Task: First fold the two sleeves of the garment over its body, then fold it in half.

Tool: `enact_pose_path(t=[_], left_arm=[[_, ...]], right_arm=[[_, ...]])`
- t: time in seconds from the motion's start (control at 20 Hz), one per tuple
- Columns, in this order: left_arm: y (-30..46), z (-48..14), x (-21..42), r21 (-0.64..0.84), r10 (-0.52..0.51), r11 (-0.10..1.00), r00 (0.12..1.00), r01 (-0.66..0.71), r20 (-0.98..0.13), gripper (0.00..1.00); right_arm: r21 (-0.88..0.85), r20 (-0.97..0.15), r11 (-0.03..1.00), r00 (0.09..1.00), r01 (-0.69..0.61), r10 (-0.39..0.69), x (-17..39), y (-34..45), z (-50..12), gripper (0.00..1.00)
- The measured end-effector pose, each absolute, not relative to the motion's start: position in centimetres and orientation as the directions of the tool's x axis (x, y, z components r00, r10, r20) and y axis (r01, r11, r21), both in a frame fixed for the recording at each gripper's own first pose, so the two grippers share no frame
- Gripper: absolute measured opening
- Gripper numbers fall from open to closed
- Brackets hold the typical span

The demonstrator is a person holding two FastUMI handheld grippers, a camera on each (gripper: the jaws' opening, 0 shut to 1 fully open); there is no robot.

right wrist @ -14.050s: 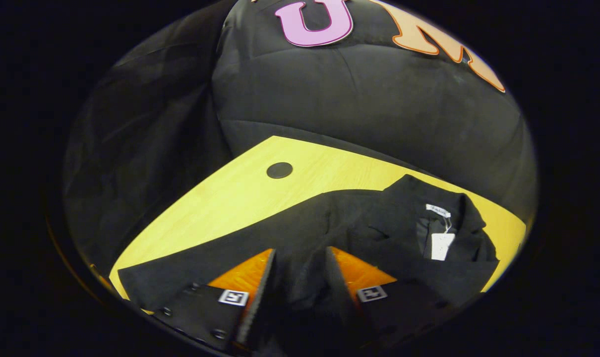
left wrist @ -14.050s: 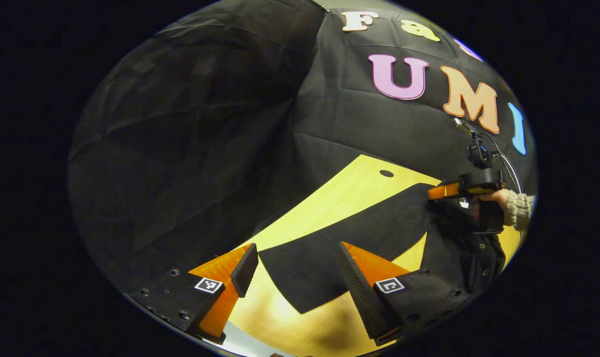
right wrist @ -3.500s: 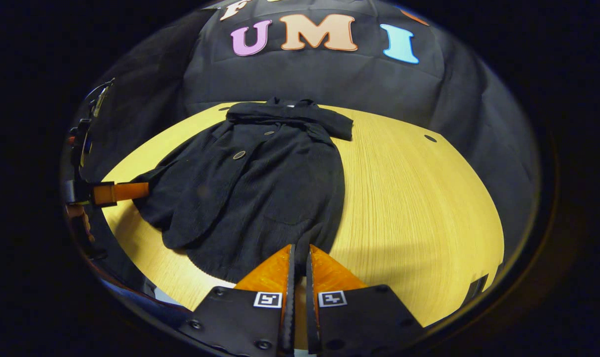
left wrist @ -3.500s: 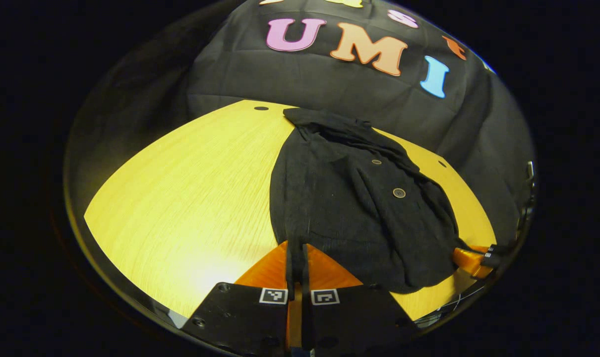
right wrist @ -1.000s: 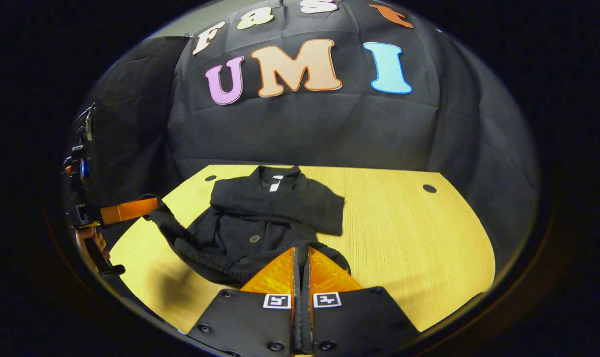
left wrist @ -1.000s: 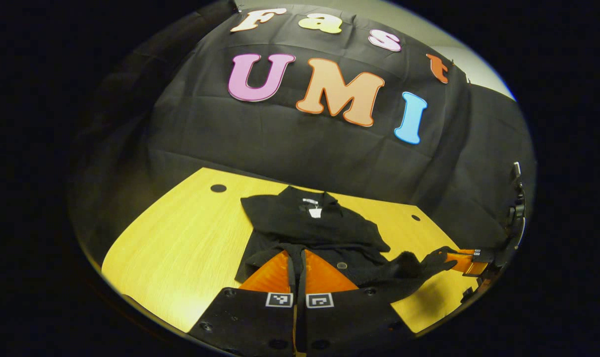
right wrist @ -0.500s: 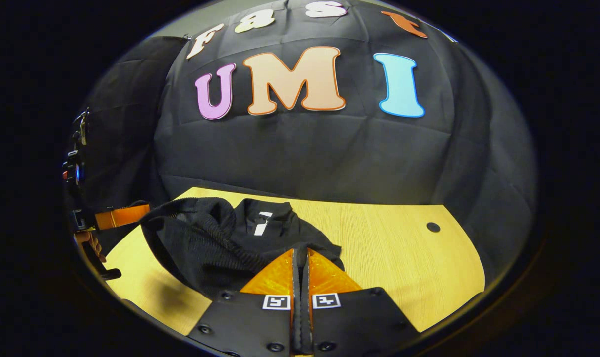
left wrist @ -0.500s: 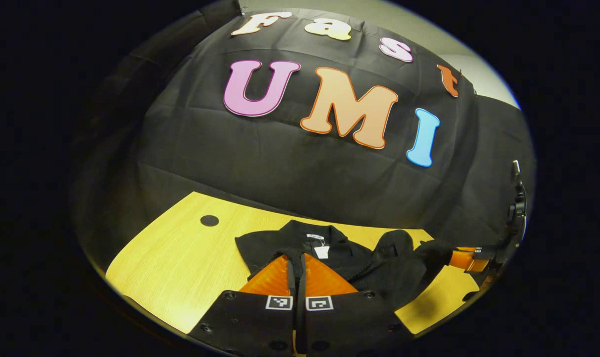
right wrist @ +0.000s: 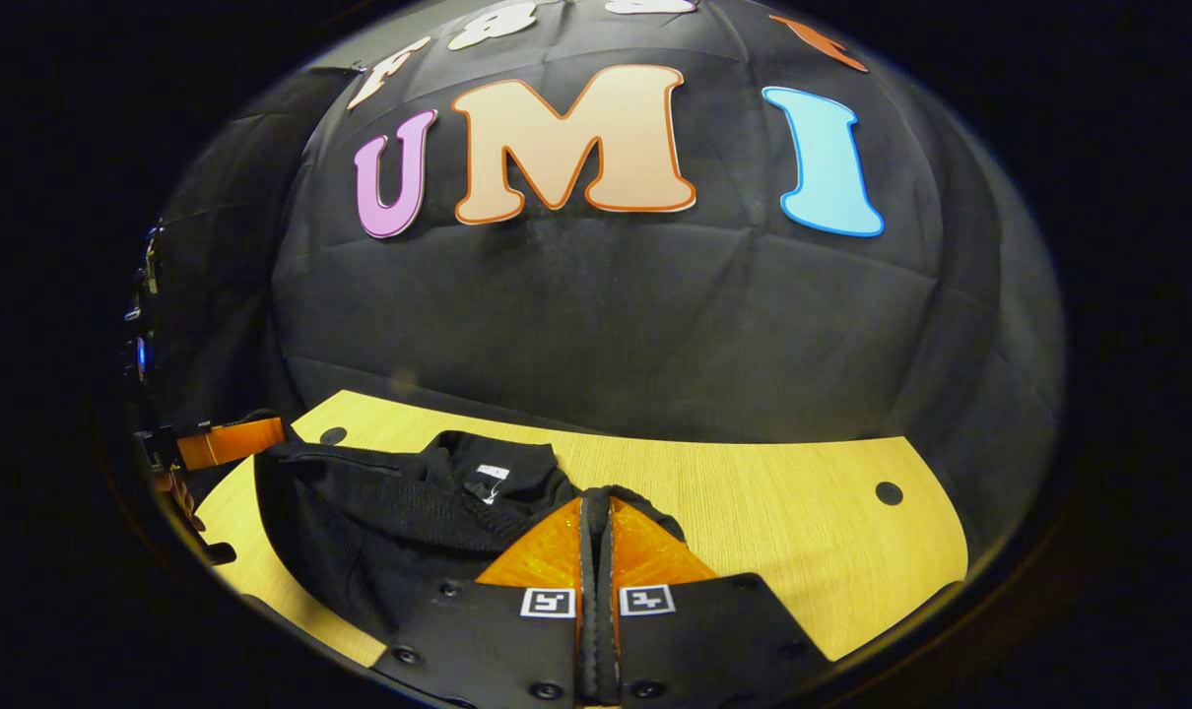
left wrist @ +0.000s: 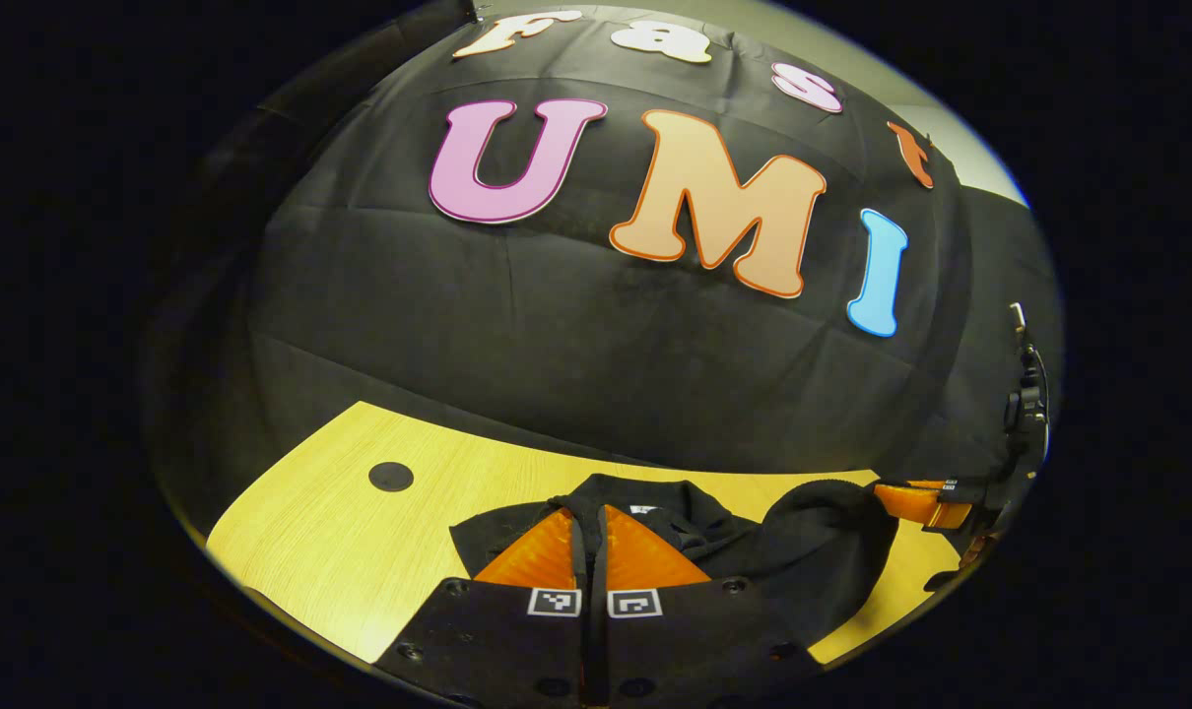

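Left gripper (left wrist: pixel 592 522): we see its two fingers pressed together on a fold of the black garment (left wrist: pixel 813 542), a thin strip of cloth caught between them. Right gripper (right wrist: pixel 596 512): same, fingers pinched on the garment's dark edge, almost no gap.

We see the garment bunched on the yellow wooden table (left wrist: pixel 360 551), near the table's far edge by the black booth wall. In the right gripper view the garment (right wrist: pixel 379 532) lies left of the fingers, a ribbed band running across the top and a small white tag (right wrist: pixel 488 478) at the collar. In the left gripper view the collar and a bit of tag sit just past the fingertips; the tag is too small for us to make out.

Much of the cloth is hidden under each gripper's black body, so we can't tell which part each one holds, nor how the sleeves lie.

In the left gripper view the right gripper (left wrist: pixel 916 500) shows at the right rim, its tip in the cloth, its body cut off. In the right gripper view the left gripper (right wrist: pixel 227 441) shows at the left rim, a hand (right wrist: pixel 177 492) dim below it.

Dark round holes (right wrist: pixel 889 492) dot the table.
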State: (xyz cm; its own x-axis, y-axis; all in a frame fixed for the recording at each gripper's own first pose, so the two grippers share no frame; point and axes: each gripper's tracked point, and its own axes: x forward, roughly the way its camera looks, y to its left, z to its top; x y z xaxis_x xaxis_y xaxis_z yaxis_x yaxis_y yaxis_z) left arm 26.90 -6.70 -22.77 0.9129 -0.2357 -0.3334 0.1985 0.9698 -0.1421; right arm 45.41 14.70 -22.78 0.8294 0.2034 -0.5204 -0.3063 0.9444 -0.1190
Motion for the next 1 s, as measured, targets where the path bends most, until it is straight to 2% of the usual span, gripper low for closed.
enact_pose_path(t=[0.3, 0.75, 0.85, 0.9, 1.0], left_arm=[[-6.2, -25.8, 30.1, -0.130, -0.217, 0.975, 0.901, 0.181, -0.376, 0.00], [-6.5, -28.3, 31.6, -0.064, -0.187, 0.982, 0.892, 0.177, -0.411, 0.00], [-6.6, -28.1, 31.7, -0.054, -0.182, 0.983, 0.894, 0.176, -0.409, 0.00], [-6.7, -27.8, 31.7, -0.056, -0.184, 0.983, 0.897, 0.176, -0.403, 0.05], [-6.5, -27.7, 31.7, -0.045, -0.179, 0.983, 0.898, 0.176, -0.401, 0.07]], right_arm=[[-0.216, -0.534, 0.921, 0.829, -0.325, 0.167, 49.4, 16.4, -26.3, 0.02], [-0.195, -0.555, 0.939, 0.821, -0.283, 0.133, 50.7, 16.1, -28.3, 0.02], [-0.187, -0.556, 0.941, 0.820, -0.283, 0.136, 50.7, 16.1, -28.3, 0.04], [-0.189, -0.556, 0.941, 0.820, -0.282, 0.134, 50.6, 16.1, -28.3, 0.08], [-0.196, -0.547, 0.941, 0.828, -0.276, 0.128, 50.7, 15.8, -27.7, 0.13]])
